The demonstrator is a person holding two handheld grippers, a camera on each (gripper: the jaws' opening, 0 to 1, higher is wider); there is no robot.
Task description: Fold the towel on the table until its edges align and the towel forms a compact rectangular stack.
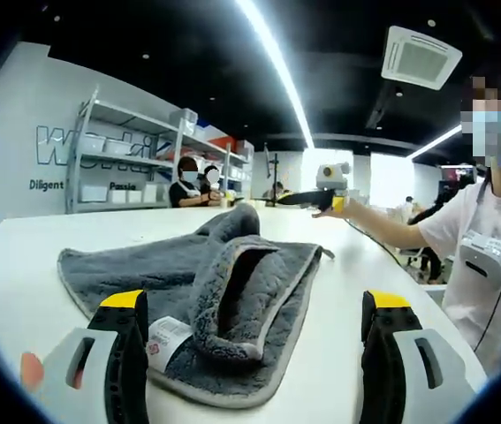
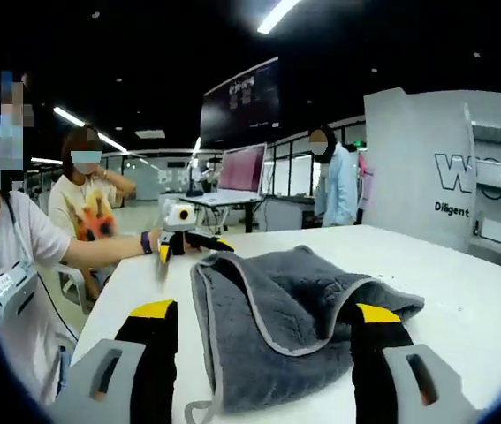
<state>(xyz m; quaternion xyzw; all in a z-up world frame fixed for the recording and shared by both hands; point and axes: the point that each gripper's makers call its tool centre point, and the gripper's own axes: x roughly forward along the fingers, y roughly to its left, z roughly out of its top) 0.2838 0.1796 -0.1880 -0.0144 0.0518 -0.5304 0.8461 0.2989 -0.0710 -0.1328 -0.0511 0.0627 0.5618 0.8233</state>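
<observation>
Lying rumpled on the white table (image 1: 20,265), a grey towel (image 1: 223,291).

The left gripper view sits low over the white table (image 1: 29,265), looking forward between its own spread jaws at the grey towel (image 1: 223,300) lying close ahead. The right gripper view faces the same towel (image 2: 285,318) from roughly the opposite side, equally low and near. Both share towel and tabletop (image 2: 462,300); each seems to catch the other gripper (image 1: 316,199) (image 2: 188,243) beyond the towel.
</observation>
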